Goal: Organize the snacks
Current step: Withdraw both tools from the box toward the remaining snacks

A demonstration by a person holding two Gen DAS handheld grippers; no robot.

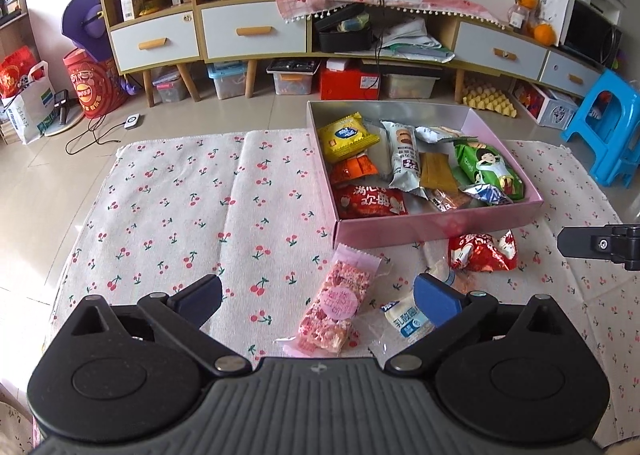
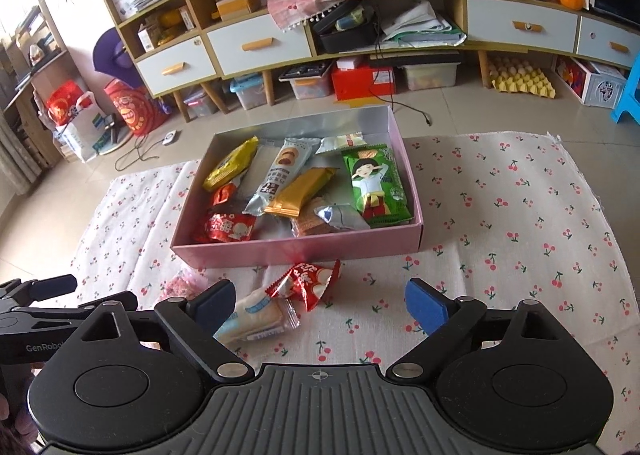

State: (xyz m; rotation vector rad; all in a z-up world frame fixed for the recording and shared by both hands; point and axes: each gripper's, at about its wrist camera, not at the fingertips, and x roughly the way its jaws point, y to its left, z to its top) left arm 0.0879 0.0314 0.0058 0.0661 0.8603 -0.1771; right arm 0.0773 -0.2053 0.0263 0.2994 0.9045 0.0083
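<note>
**Three Snacks Left Outside the Box**

Cherry-print cloth [image 1: 180,215] covers the low surface, with cabinets and storage bins behind it on the tiled floor.

Left gripper [image 1: 318,297]: its jaws stand wide apart, holding nothing. The pink bar [image 1: 334,305] lies right between the blue pads, slightly toward one o'clock from the midpoint, its long axis running from six toward twelve and tilted a little to one. The right pad sits over the white packet [image 1: 404,321], which lies at three o'clock of the pink bar, just beside it.

Right gripper [image 2: 320,305]: also spread wide and empty. In its own view the white packet [image 2: 256,317] lies at nine o'clock, touching or nearly touching the left pad, and the red wrapper [image 2: 310,281] sits at eleven o'clock just ahead, overlapping the white packet's upper end.

Further out, at twelve o'clock, stands the pink box [image 1: 436,227], already holding a crowd of packets: yellow, green, gold and red among them. The red wrapper [image 1: 482,251] lies just beside the box's near wall.

Judging by position, the left gripper is the better placed for the pink bar; closing across its narrow width looks workable, since the bar's length runs along the fingers. The red wrapper seems to suit the right gripper.
</note>
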